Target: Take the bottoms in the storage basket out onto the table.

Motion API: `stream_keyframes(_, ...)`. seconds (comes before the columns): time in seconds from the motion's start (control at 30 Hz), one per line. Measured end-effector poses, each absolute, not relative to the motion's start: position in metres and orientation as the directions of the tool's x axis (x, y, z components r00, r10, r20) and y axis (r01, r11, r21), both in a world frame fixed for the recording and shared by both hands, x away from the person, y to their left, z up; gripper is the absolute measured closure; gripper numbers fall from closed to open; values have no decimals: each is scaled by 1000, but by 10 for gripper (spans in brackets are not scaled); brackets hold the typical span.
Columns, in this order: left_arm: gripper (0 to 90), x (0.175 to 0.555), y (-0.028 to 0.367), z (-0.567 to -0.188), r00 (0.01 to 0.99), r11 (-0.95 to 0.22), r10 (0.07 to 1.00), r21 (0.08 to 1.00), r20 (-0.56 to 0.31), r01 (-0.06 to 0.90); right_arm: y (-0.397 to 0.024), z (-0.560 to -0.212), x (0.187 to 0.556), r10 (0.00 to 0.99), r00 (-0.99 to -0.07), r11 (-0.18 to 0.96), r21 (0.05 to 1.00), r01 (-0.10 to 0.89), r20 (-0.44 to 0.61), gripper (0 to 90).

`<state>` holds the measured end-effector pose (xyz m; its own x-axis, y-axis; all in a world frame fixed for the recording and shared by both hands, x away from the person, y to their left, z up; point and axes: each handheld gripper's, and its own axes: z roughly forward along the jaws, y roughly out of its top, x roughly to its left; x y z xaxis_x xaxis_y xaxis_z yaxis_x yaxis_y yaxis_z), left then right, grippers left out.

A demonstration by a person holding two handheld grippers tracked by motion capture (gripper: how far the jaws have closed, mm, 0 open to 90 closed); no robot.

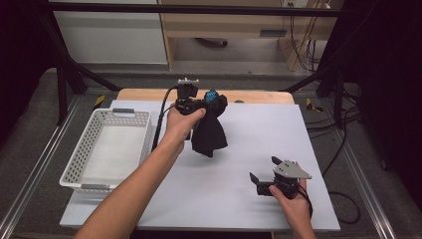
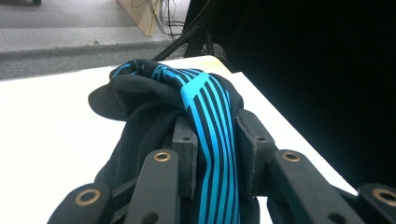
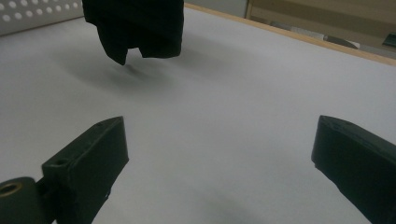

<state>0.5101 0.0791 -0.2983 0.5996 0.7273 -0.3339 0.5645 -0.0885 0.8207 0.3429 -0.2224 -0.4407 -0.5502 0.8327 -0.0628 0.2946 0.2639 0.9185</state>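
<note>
A black garment with bright blue stripes (image 1: 209,129) hangs in the air above the white table top (image 1: 249,149), its lower end just off the surface. My left gripper (image 1: 206,102) is shut on its bunched upper part. In the left gripper view the striped cloth (image 2: 210,121) is pinched between the two jaws and spills over them. Near the table's front right, my right gripper (image 1: 263,169) rests low with its jaws wide apart and nothing between them. In the right gripper view the hanging garment (image 3: 135,28) shows ahead, clear of the open gripper (image 3: 219,154).
A white perforated basket (image 1: 82,177) stands at the table's left side, with nothing visible inside. A wooden strip (image 1: 259,97) runs along the far edge. Black frame legs and cables (image 1: 343,119) lie beyond the right side.
</note>
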Motion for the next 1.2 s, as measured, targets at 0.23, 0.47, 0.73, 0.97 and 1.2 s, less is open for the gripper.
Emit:
stream_keyframes(0.23,716,510,77,-303,600,-94,728,820,-330,565,-222,-441,343,828,-556,266,919,291,-63,41)
stream_keyframes(0.47,716,511,78,-315,590,-97,734,807,-337,582,-222,-441,343,829,-556,265,919,293,-62,41)
stream_keyframes(0.73,715,510,78,-322,589,-98,733,803,-341,588,-222,-441,343,828,-557,267,919,292,-64,41)
stream_keyframes(0.97,715,509,80,-326,586,-99,734,801,-342,590,-222,-441,343,826,-560,268,919,288,-65,41)
stream_keyframes(1.2,715,508,81,-330,587,-108,737,800,-334,590,-222,-441,343,826,-560,268,918,291,-63,41)
